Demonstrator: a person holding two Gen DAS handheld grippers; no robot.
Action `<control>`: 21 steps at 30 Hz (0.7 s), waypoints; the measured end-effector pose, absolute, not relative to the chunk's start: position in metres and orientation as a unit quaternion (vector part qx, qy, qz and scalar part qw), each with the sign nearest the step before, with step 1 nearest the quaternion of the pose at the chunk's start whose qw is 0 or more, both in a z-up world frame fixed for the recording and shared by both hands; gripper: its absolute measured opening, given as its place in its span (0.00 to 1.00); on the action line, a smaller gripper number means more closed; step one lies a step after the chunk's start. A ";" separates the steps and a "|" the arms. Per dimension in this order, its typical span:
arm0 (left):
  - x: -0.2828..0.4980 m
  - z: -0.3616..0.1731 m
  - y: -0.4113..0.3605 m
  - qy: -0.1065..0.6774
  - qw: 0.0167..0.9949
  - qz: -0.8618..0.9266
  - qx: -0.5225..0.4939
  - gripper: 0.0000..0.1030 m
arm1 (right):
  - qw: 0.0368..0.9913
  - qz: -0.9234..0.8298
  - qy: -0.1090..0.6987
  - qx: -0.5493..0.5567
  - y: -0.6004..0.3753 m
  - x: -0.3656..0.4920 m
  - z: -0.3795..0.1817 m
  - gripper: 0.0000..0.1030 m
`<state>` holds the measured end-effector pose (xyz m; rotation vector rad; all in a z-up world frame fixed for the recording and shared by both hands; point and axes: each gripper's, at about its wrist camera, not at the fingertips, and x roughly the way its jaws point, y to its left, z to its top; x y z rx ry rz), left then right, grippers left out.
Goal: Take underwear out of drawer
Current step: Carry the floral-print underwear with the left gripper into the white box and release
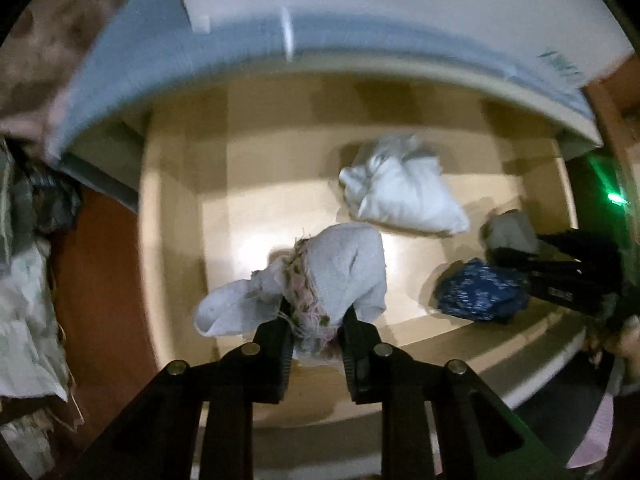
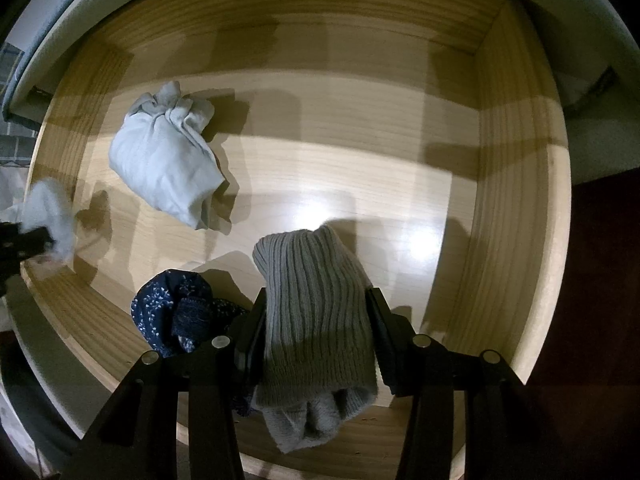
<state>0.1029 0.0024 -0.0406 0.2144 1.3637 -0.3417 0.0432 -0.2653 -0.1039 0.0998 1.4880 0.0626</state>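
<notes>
Drawer (image 2: 516, 184) of pale, glossy wood; ribbed grey knit cloth (image 2: 316, 312) at six o'clock; smooth white cloth bundle (image 2: 168, 156) at ten; speckled navy fabric (image 2: 172, 312) at seven.

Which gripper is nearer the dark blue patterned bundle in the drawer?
Right. The right gripper, shut on a grey ribbed garment, is directly beside the blue bundle; the left gripper is farther off.

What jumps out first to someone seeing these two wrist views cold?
Both grippers are already loaded over the open wooden drawer: the right gripper is clamped on a grey ribbed knit piece, the left gripper on a pale frayed garment. Two items lie loose on the drawer floor: a white knotted bundle toward the back, and a navy speckled piece by the front wall, beside the right gripper.
</notes>
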 end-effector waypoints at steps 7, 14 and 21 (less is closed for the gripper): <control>0.077 0.042 0.001 0.522 0.820 -0.201 0.120 0.20 | 0.734 0.029 0.677 0.045 -0.265 0.044 -0.104 0.43; 0.072 0.155 0.003 0.368 0.897 -0.230 0.084 0.20 | 0.734 0.029 0.677 0.045 -0.265 0.044 -0.104 0.43; 0.116 0.190 -0.026 0.325 0.915 -0.219 0.097 0.20 | 0.734 0.029 0.677 0.044 -0.263 0.044 -0.104 0.43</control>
